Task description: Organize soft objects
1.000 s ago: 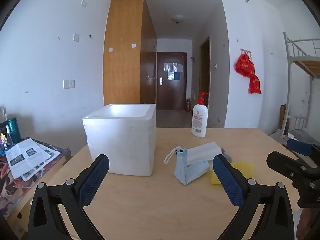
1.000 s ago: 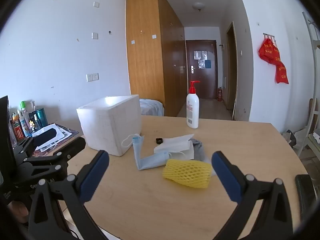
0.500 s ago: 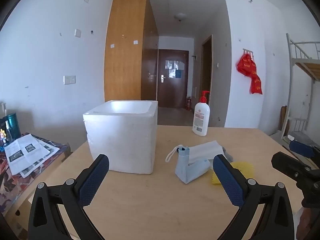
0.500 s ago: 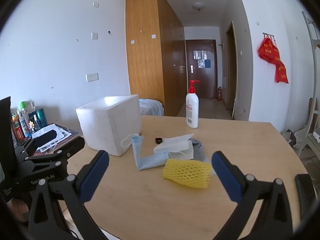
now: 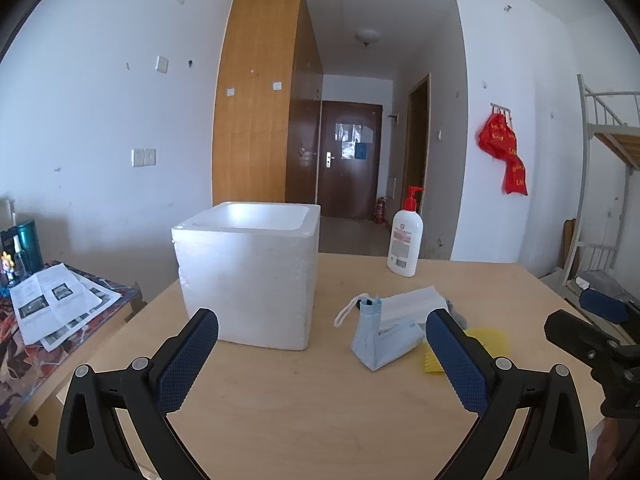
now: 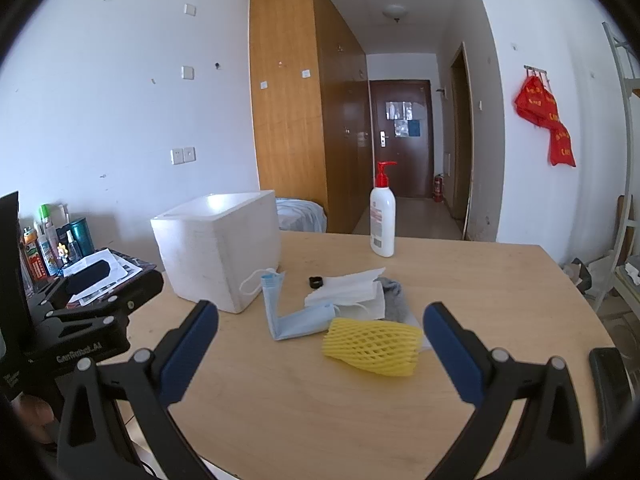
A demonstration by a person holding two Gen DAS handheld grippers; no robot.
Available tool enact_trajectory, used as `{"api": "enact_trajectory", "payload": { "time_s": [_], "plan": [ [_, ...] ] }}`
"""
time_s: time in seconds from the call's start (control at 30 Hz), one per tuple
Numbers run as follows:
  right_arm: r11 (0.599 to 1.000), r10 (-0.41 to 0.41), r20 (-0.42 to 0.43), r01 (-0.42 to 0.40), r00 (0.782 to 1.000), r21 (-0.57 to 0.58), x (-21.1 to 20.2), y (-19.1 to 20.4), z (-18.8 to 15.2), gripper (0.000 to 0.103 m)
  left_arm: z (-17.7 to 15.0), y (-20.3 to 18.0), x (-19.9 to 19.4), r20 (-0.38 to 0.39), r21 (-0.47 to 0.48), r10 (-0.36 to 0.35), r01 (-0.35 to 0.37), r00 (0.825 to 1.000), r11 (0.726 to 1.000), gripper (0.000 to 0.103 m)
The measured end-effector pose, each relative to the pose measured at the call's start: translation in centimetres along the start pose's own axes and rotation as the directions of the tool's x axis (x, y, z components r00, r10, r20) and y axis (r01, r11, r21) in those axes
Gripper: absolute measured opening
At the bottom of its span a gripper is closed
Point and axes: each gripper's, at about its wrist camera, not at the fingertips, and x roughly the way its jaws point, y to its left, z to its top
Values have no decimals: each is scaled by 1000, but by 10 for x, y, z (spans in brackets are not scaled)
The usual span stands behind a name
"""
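Note:
A white foam box (image 5: 250, 276) (image 6: 218, 252) stands open-topped on the wooden table (image 5: 320, 392). To its right lies a heap of soft things: a blue face mask (image 5: 378, 340) (image 6: 296, 316), a white face mask (image 5: 412, 302) (image 6: 348, 286), a grey cloth (image 6: 394, 300) and a yellow foam net sleeve (image 6: 374, 346) (image 5: 488, 340). My left gripper (image 5: 320, 360) hovers open in front of the box and masks, nothing between its fingers. My right gripper (image 6: 320, 350) is open just short of the yellow sleeve.
A white pump bottle with a red top (image 5: 405, 240) (image 6: 383, 216) stands at the table's far side. A small black ring (image 6: 315, 281) lies behind the masks. A cluttered side table with papers (image 5: 52, 304) and bottles (image 6: 44, 240) sits left. A black phone (image 6: 608, 380) lies near the right edge.
The left view has tilted up slightly, so box and masks sit a little lower in frame. The right view is nearly unchanged. Both grippers stay open.

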Motion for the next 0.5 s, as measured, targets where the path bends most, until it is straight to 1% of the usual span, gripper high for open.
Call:
{"api": "enact_trajectory", "payload": {
  "time_s": [0.5],
  "plan": [
    [1000,1,4,-1,1000,0,-5,0,1,103,-2,-1,0,-2,6,7,-7,1000,1000,103]
  ]
}}
